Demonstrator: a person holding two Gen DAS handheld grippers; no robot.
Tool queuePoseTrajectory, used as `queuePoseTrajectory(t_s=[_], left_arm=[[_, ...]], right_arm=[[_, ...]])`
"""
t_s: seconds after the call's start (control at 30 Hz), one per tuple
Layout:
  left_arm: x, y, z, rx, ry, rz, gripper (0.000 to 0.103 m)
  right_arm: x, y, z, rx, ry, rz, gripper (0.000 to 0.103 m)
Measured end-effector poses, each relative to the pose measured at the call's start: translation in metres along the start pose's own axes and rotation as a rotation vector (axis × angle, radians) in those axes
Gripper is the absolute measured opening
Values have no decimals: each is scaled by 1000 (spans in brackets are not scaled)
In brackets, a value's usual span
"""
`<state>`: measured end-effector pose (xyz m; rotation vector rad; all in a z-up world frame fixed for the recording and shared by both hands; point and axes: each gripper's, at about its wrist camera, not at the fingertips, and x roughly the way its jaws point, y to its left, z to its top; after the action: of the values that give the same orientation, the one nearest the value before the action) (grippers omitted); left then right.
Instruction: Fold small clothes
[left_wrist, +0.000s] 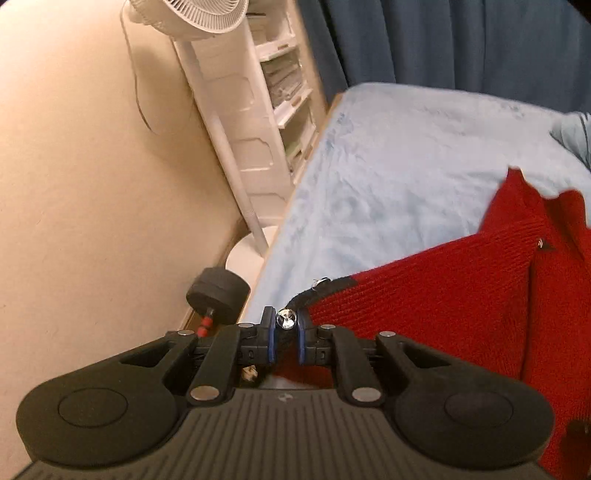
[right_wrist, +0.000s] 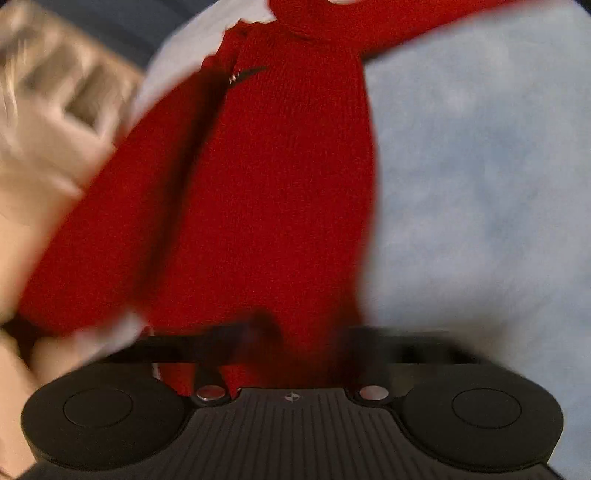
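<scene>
A small red knitted garment (left_wrist: 443, 306) with black trim and metal snap buttons hangs lifted over a light blue blanket (left_wrist: 388, 166). My left gripper (left_wrist: 285, 334) is shut on its black-trimmed edge, right by a silver snap (left_wrist: 286, 318). In the right wrist view the same red garment (right_wrist: 266, 192) stretches away from my right gripper (right_wrist: 291, 343), which is blurred by motion; the cloth runs down between its fingers and covers them, and it looks clamped on the hem.
The blue blanket (right_wrist: 480, 184) covers a bed. A white standing fan (left_wrist: 207, 22) and white shelves (left_wrist: 284, 92) stand by the beige wall on the left. A black dumbbell (left_wrist: 218, 291) lies on the floor. Dark blue curtains (left_wrist: 461, 40) hang behind.
</scene>
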<state>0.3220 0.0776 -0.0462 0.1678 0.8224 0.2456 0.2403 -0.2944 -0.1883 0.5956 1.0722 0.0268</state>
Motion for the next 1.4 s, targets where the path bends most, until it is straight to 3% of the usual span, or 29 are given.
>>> queuePoseTrajectory(t_s=[0.03, 0.07, 0.1, 0.17, 0.23, 0.27, 0.33, 0.37, 0.43, 0.5, 0.6, 0.67, 0.83, 0.87, 0.9, 0.93, 0.97, 1.0, 1.03, 1.13, 1.23, 1.3, 1.4], left_arm=[[-1, 1, 0, -13, -3, -13, 17], [-3, -1, -3, -15, -6, -34, 33], [-6, -6, -8, -2, -8, -52, 59], [-12, -18, -24, 26, -19, -57, 91], [-16, -32, -47, 55, -10, -89, 93], [-16, -41, -58, 73, 21, -124, 93], [-13, -58, -85, 79, 103, -196, 93], [-11, -66, -100, 70, 143, -233, 93], [-3, -80, -129, 40, 242, -307, 93], [7, -92, -153, -22, 356, -395, 93], [20, -107, -175, -93, 472, -486, 93], [16, -122, -178, -64, 461, -495, 101], [0, -159, -184, -39, 502, -605, 102], [-4, -167, -184, -21, 497, -595, 100], [-8, -175, -186, 17, 478, -566, 77], [-13, -183, -186, 68, 450, -516, 57], [-20, -187, -185, 123, 422, -463, 25], [-23, -183, -182, 123, 418, -473, 21], [-26, -174, -176, 88, 424, -490, 21], [-50, -139, -148, 41, 372, -532, 20], [-84, -105, -121, 68, 273, -502, 18], [-106, -76, -110, 74, 233, -481, 8], [-126, -41, -115, 83, 205, -445, 8]], right_arm=[[-14, -9, 6, 15, -26, 6, 10], [-31, -20, 15, 11, -65, -14, 10], [-49, -35, 27, -1, -131, -60, 10], [-85, -82, 59, 11, -272, -216, 10], [-105, -132, 90, 65, -374, -381, 11], [-109, -154, 101, 98, -384, -380, 14], [-107, -195, 114, 251, -294, -316, 37], [-106, -208, 111, 321, -282, -323, 41], [-106, -219, 96, 357, -289, -297, 60], [-100, -223, 74, 349, -281, -247, 68], [-87, -228, 50, 317, -233, -262, 69], [-87, -231, 41, 303, -265, -314, 71], [-80, -249, 51, 405, -318, -409, 77], [-74, -250, 53, 421, -320, -423, 78], [-68, -249, 51, 413, -322, -431, 85], [-61, -240, 53, 359, -301, -419, 82], [-62, -230, 49, 284, -269, -400, 74], [-60, -216, 48, 205, -245, -414, 39], [-63, -206, 46, 162, -216, -373, 17], [-101, -182, 32, 191, -246, -289, 15], [-153, -166, 5, 241, -225, -176, 14], [-185, -148, -16, 213, -230, -111, 14], [-226, -115, -57, 120, -249, -84, 14]])
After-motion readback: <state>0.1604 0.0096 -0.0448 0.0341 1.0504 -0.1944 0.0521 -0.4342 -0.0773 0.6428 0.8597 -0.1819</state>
